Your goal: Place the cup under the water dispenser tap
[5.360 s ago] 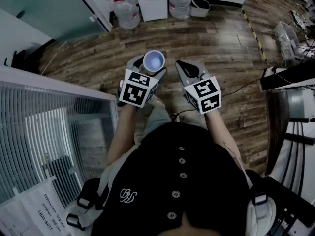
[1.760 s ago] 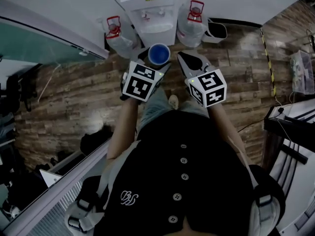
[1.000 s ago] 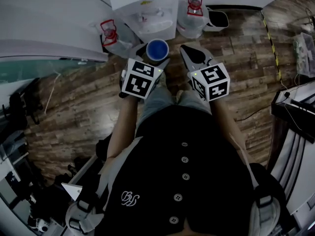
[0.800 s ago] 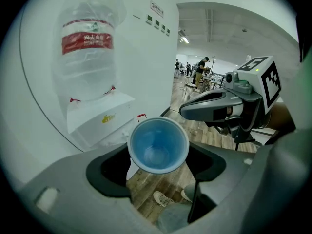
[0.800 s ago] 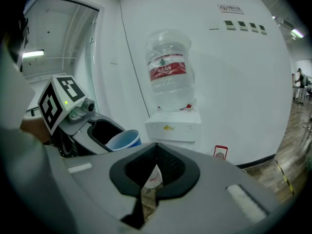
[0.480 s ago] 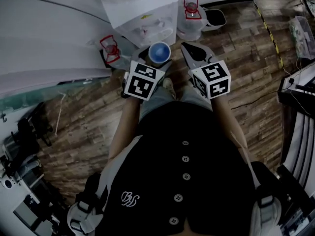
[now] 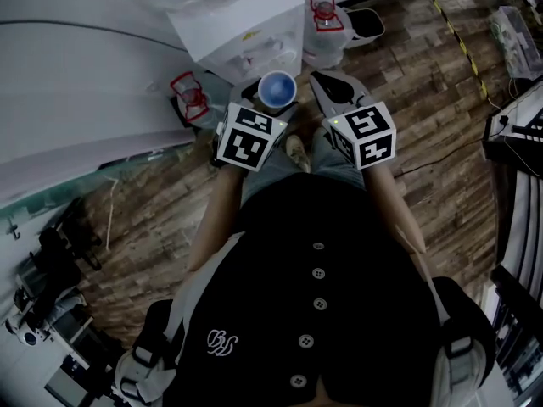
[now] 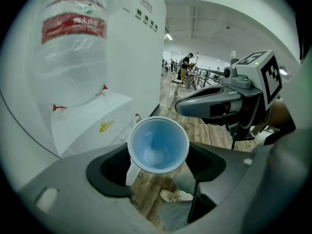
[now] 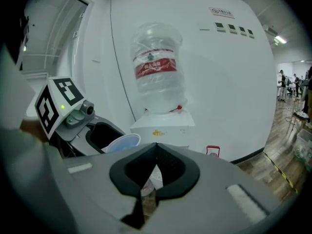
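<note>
Gripping a cup with the left gripper: pads set wide and pressed on the cup's lower wall from either side, mouth up, blue inside bare (no liquid showing). Holding it upright in the air above a wooden floor, just in front of a white water dispenser, near its front face and close to a small red tap lever, not set down beneath it. From the left gripper view, looking past the rim at the dispenser's sloped top and at the big clear water bottle with a red label, seated neck down on it. To the cup's right in the head view, near it yet apart, the right gripper, clenched on nothing, with jaws meeting tip to tip in the right gripper view. Both tools aimed toward the dispenser. On the floor to either side of the dispenser, two spare water jugs with red-handled caps, one at the left and one at the right, and a bin just past the right one. Below the cup, a light shoe on the boards.
</note>
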Available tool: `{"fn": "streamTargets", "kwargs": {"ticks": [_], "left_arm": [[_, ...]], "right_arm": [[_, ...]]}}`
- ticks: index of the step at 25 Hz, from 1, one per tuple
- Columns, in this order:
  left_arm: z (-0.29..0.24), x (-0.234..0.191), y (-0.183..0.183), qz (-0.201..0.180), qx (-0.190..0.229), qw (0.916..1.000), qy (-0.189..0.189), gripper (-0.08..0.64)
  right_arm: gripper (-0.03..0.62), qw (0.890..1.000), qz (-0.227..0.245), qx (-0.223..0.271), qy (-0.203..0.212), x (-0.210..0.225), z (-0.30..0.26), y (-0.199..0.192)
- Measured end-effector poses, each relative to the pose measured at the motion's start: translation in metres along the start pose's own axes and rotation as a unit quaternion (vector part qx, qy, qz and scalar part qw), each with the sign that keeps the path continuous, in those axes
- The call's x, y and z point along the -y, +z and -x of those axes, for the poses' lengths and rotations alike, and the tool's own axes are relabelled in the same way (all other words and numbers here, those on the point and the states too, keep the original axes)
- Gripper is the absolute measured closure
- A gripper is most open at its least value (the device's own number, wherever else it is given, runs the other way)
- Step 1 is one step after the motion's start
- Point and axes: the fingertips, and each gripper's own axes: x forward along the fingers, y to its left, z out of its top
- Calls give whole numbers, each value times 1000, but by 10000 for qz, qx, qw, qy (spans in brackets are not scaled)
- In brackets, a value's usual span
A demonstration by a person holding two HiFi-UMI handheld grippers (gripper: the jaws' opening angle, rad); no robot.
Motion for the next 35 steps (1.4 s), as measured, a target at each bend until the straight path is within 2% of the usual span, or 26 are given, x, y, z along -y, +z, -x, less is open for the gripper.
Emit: {"fn": "streamTargets", "kwargs": {"ticks": [7, 15, 19, 28, 35], "left_arm": [[-12, -5, 4, 107, -79, 9999, -20, 202], [-36, -1, 19, 365, -175, 9992, 33, 202], [-46, 2, 24, 448, -195, 9988, 83, 202], [-64, 2, 19, 658, -282, 9973, 169, 202], [-76, -11, 8, 968, -241, 9942, 397, 202]], "right_arm": [[592, 9999, -32, -105, 80, 10, -5, -2], [592, 9981, 92, -404, 450, 24, -12, -3], [592, 9977, 94, -453, 488, 40, -17, -6], [592, 9962, -113, -616, 599, 54, -26, -22], [592, 9940, -174, -798, 732, 59, -41, -43]]}}
